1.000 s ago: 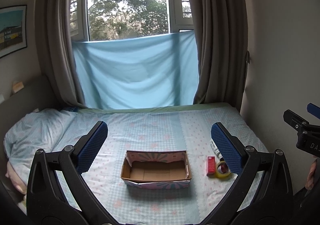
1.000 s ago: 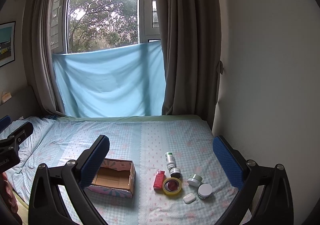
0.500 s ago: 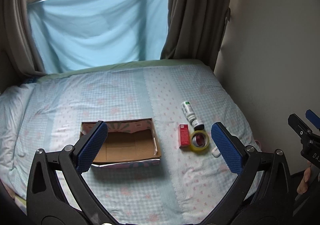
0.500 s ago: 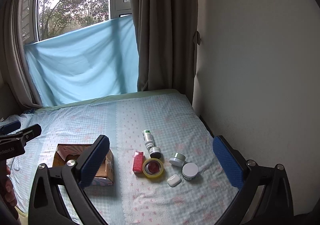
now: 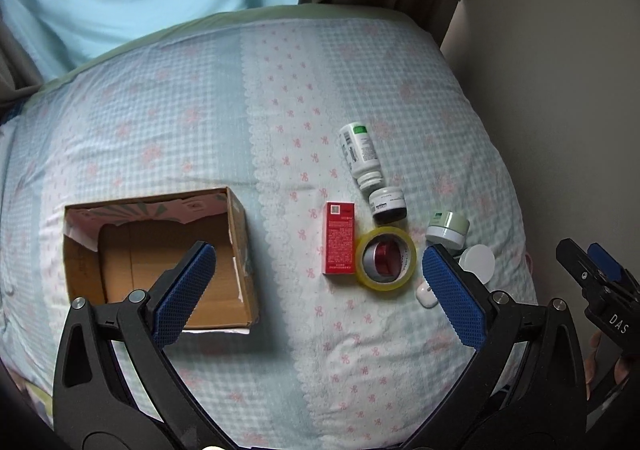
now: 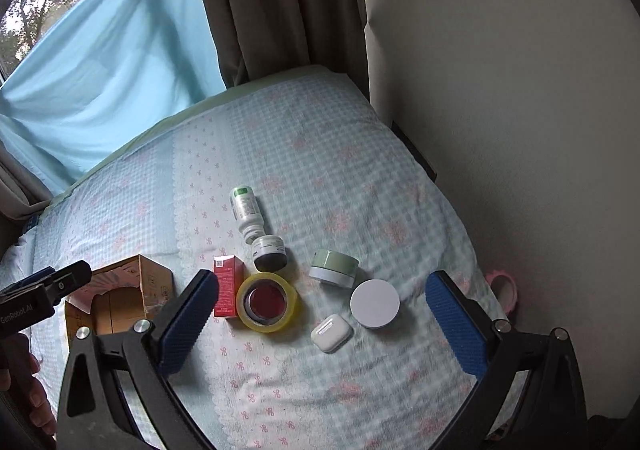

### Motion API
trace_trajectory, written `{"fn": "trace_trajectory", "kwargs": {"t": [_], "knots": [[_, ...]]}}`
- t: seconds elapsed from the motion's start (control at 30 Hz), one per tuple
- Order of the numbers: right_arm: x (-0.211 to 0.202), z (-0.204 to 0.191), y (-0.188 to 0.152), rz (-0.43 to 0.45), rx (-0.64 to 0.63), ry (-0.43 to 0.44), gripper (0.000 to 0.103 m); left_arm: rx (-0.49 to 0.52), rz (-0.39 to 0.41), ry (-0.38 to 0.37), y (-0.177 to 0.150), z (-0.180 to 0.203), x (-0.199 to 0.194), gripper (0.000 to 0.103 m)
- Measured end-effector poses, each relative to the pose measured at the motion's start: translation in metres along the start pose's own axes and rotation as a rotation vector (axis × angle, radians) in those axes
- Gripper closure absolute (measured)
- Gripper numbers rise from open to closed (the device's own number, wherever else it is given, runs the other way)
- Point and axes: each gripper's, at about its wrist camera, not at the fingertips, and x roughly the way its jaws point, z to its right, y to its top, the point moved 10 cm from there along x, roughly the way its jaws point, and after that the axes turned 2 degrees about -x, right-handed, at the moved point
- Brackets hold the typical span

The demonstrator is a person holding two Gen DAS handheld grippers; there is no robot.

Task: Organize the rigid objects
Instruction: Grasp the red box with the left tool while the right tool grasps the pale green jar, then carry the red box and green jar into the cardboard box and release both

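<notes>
Both grippers hover over the bed (image 5: 192, 121) with jaws spread wide and holding nothing: the left gripper (image 5: 320, 290) above the open cardboard box (image 5: 236, 250), the right gripper (image 6: 320, 322) above the cluster of items. There a red carton (image 6: 226, 286) touches a yellow tape roll (image 6: 267, 302); a white pill bottle (image 6: 246, 211) lies on its side against a dark-based jar (image 6: 270, 252). Nearby sit a green jar (image 6: 334, 268), a white round lid (image 6: 375, 304) and an earbud case (image 6: 331, 333).
</notes>
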Motion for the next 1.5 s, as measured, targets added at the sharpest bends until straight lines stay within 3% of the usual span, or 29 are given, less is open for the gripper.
{"fn": "trace_trajectory", "kwargs": {"t": [0.33,0.63,0.73,0.93,1.03,1.1,1.17,1.5], "knots": [[0.145,0.009,-0.018,-0.255,0.086,0.045,0.000,-0.022,-0.253,0.032,-0.005,0.009,0.141,0.001],[0.225,0.019,-0.036,-0.426,0.122,0.060,0.000,-0.007,-0.404,0.066,-0.018,0.014,0.225,0.002],[0.237,0.019,-0.042,-0.459,0.140,0.057,0.000,0.010,-0.442,0.090,-0.021,0.013,0.242,0.007],[0.257,0.017,-0.051,-0.492,0.177,0.051,0.018,-0.003,-0.510,0.105,-0.029,0.009,0.266,0.029],[0.263,0.022,-0.053,-0.501,0.183,0.021,0.025,0.012,-0.528,0.107,-0.033,0.011,0.275,0.043],[0.271,0.021,-0.056,-0.514,0.190,-0.007,0.036,0.029,-0.534,0.098,-0.038,0.015,0.282,0.056],[0.275,0.024,-0.059,-0.524,0.204,-0.016,0.036,0.036,-0.546,0.085,-0.040,0.021,0.288,0.065],[0.281,0.017,-0.058,-0.515,0.206,-0.048,0.037,0.036,-0.504,0.091,-0.037,0.031,0.282,0.065]]}}
